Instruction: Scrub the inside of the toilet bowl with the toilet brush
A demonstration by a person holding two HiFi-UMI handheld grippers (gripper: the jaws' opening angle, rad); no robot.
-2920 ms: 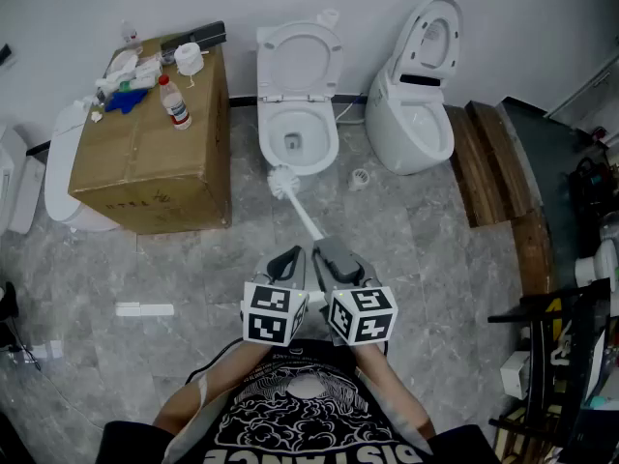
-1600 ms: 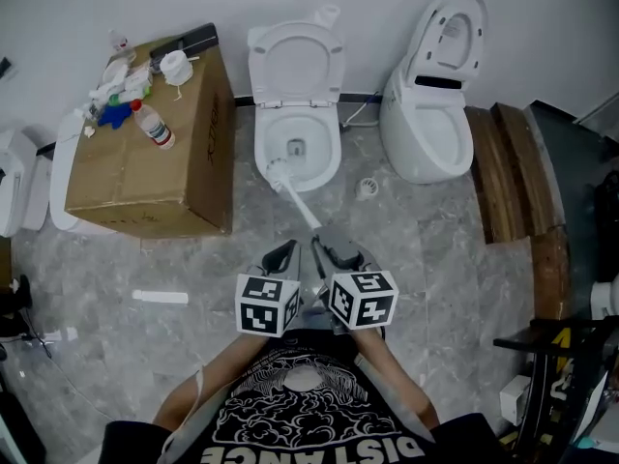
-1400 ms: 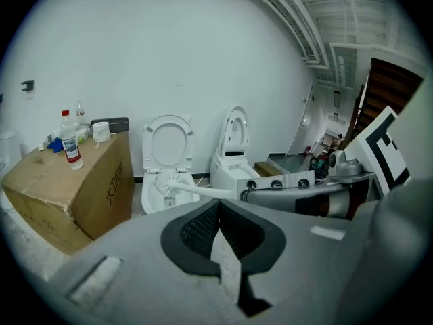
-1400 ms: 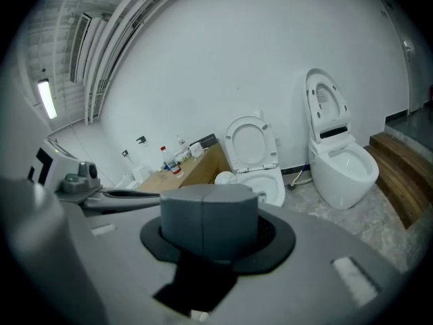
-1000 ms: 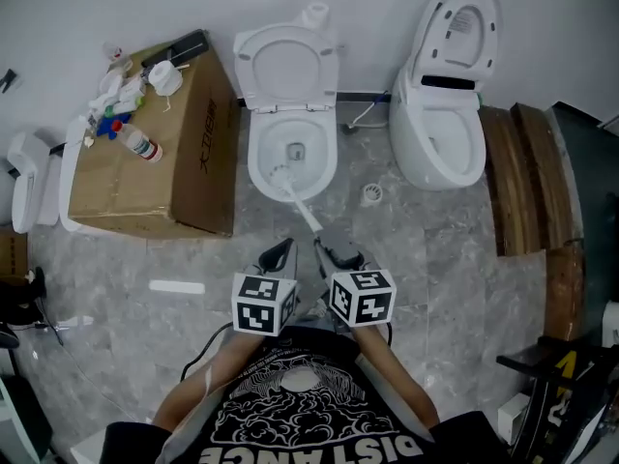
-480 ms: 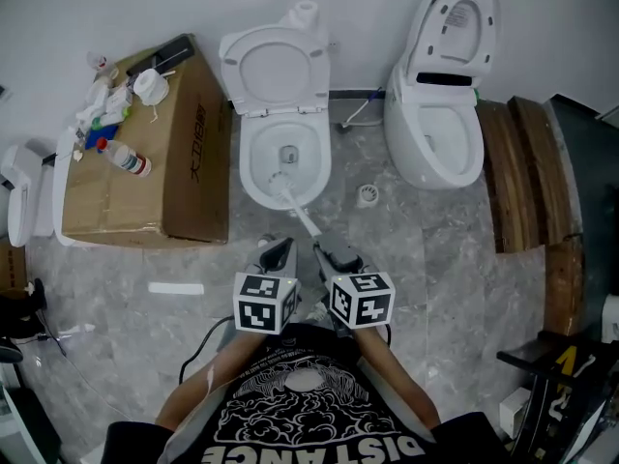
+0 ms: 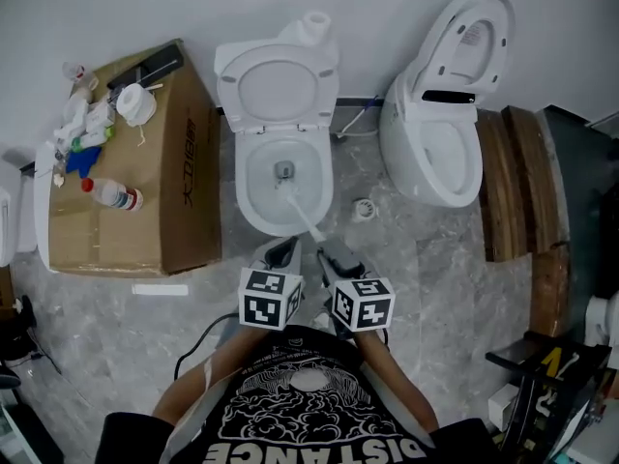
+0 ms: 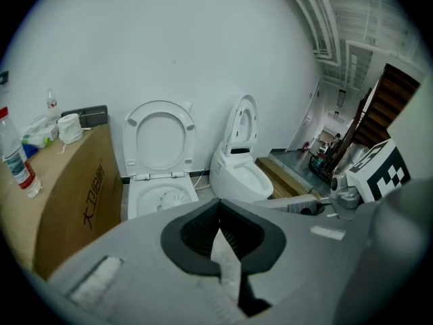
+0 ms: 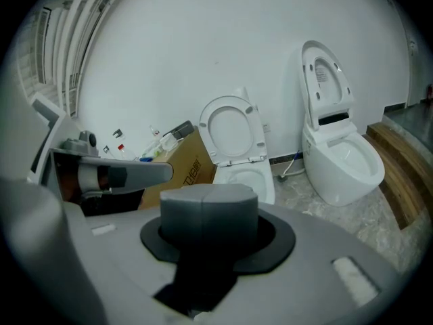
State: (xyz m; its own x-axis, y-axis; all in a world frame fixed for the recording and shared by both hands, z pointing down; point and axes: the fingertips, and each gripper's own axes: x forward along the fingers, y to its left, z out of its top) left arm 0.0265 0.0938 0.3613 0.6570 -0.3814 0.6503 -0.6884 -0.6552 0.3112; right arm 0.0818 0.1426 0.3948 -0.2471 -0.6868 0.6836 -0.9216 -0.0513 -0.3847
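Note:
A white toilet [image 7: 278, 172] stands with its lid [image 7: 277, 83] raised. The toilet brush has its white head [image 7: 284, 189] inside the bowl, just below the drain hole. Its handle [image 7: 309, 222] slants back to my right gripper [image 7: 334, 255], which is shut on it. In the right gripper view the handle's grey end [image 9: 208, 212] fills the jaws. My left gripper [image 7: 281, 254] sits close beside the right one, shut with nothing held. From the left gripper view the brush head [image 8: 169, 199] shows low in the bowl.
A second toilet [image 7: 433, 143] with its lid up stands to the right. A cardboard box [image 7: 126, 196] with bottles and tissue on top stands left of the bowl. A small brush holder [image 7: 363, 208] and a white strip [image 7: 160, 289] lie on the tile floor. Wooden planks [image 7: 513, 187] lie far right.
The person has stepped closer to the toilet. The brush head went from the floor in front of the rim into the bowl, toward the drain. Both grippers stay side by side.

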